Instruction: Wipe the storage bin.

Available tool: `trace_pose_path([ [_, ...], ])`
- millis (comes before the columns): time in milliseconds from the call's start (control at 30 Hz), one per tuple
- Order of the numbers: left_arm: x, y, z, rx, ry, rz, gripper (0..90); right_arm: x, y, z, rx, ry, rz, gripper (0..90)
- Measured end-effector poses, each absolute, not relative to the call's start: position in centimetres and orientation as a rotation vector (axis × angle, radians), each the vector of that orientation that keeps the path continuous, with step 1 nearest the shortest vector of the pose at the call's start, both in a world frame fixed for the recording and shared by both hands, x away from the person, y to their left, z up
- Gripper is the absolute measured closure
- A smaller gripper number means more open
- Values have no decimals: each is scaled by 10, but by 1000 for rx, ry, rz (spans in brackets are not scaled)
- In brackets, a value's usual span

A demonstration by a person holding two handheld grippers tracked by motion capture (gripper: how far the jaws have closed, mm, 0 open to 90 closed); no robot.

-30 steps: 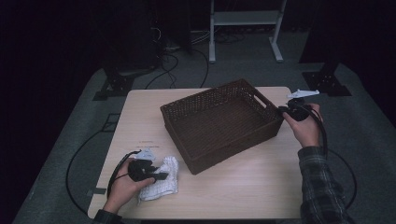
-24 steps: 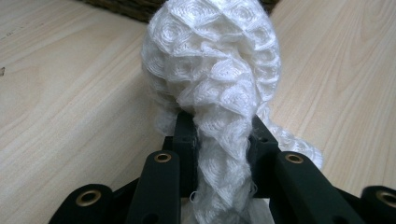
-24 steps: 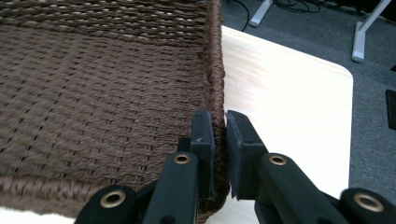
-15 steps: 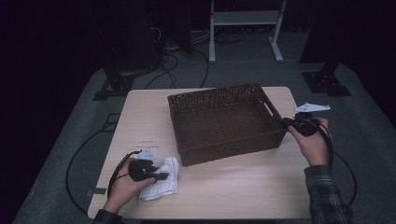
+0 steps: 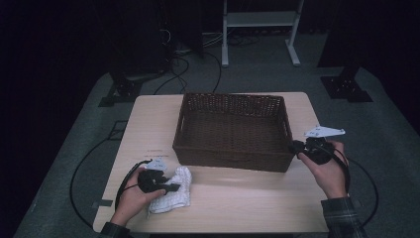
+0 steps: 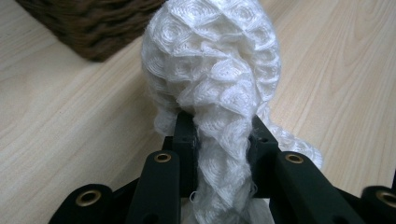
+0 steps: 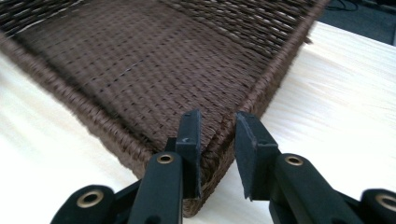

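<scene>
While clamped on the white knitted cloth [image 5: 173, 193] at the lower left of the high view, left gripper [image 5: 157, 182] sitting low over the pale wooden table [image 5: 237, 208], jaws pinching a bunched fold. Seen from the left gripper view, same cloth [image 6: 215, 84] rising as a scaly-textured lump up the centre of the frame, squeezed to a narrow neck right between the two black jaws at the bottom, pads pressed into it on both sides. Dark wicker edge tucked into the upper left corner of that view, just beyond the cloth. Over to the middle of the high view: brown wicker basket [image 5: 233, 130], squared up to the table edges, cloth lying just beside its lower left corner. At the right of the frame, right gripper [image 5: 298, 148] up against the basket's lower right corner, grey plate on top, cable trailing down the hand. In the right gripper view, jaws parted and just been opening, straddling the basket [image 7: 154, 70] corner rim: left jaw close against the weave on the inside, right jaw standing off the outside wall with a sliver of light between. Rim between them, not pinched. Basket wall slightly blurred across the top of that view.
</scene>
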State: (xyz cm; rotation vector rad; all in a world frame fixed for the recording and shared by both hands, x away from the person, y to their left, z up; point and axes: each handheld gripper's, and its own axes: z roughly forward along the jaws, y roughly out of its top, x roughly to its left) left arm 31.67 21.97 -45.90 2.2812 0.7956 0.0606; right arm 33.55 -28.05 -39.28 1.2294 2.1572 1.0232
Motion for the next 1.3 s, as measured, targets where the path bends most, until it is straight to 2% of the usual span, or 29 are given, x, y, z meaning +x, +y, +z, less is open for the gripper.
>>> trace_pose_path([
  [200,316,219,-459,2284,787,58,702,327,-273,-387,1173,2173,1034,703],
  [367,317,219,-459,2292,783,56,701,322,-262,-380,1050,2213,1159,659],
  [900,317,218,-459,2284,783,50,700,332,-241,-399,951,2392,1184,641],
  [1100,317,217,-460,2286,781,48,701,331,-237,-400,919,2423,1186,664],
  [1300,317,219,-459,2286,783,52,700,322,-229,-400,863,2459,1192,722],
])
